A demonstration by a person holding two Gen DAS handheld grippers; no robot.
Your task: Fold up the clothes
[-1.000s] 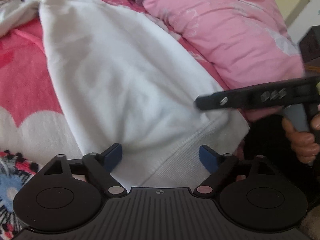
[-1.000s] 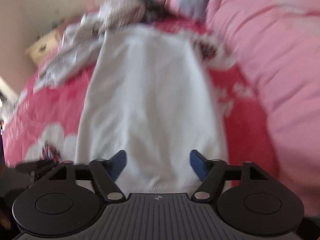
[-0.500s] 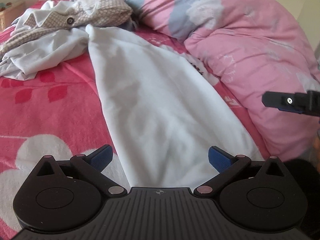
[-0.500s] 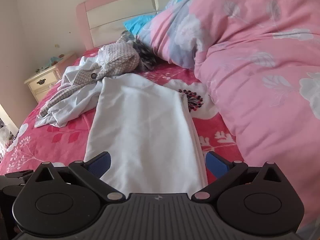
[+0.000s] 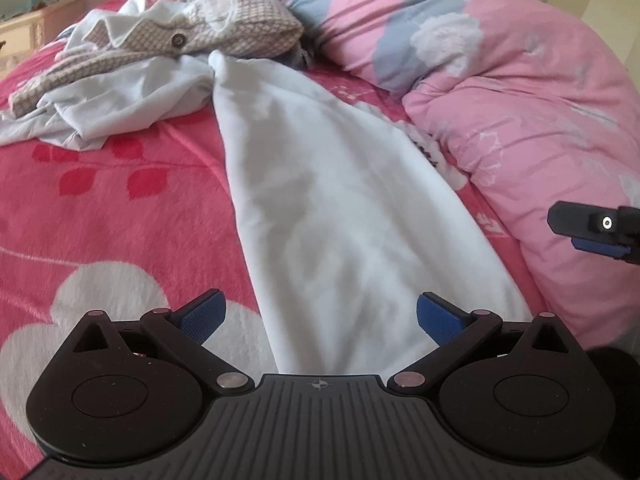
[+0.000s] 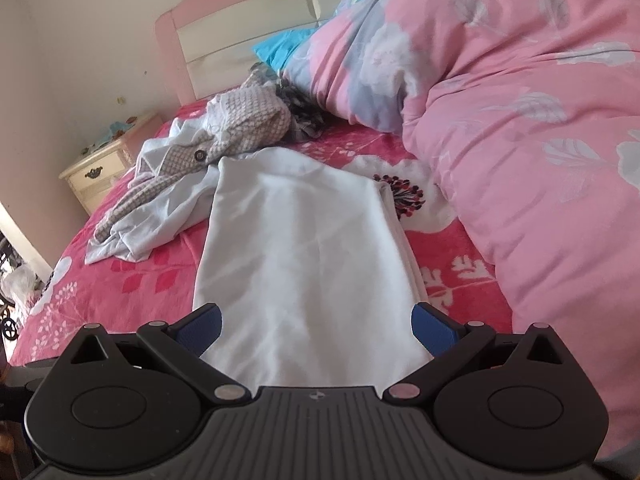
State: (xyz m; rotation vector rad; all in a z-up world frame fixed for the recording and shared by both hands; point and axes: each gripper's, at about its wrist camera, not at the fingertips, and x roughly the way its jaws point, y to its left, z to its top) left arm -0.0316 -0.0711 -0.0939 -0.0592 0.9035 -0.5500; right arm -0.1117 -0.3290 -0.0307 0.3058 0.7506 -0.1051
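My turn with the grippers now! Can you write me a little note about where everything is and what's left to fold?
Left gripper: jaws wide open, empty. Right gripper: the same.
Long white cloth garment: folded into a narrow strip, flat on the red flowered blanket, beside the pink quilt.
Left: fold the strip shorter, then the crumpled checked jacket and pale shirt heaped at its far end.

No text, label, brand or number can be read on anything in either view.
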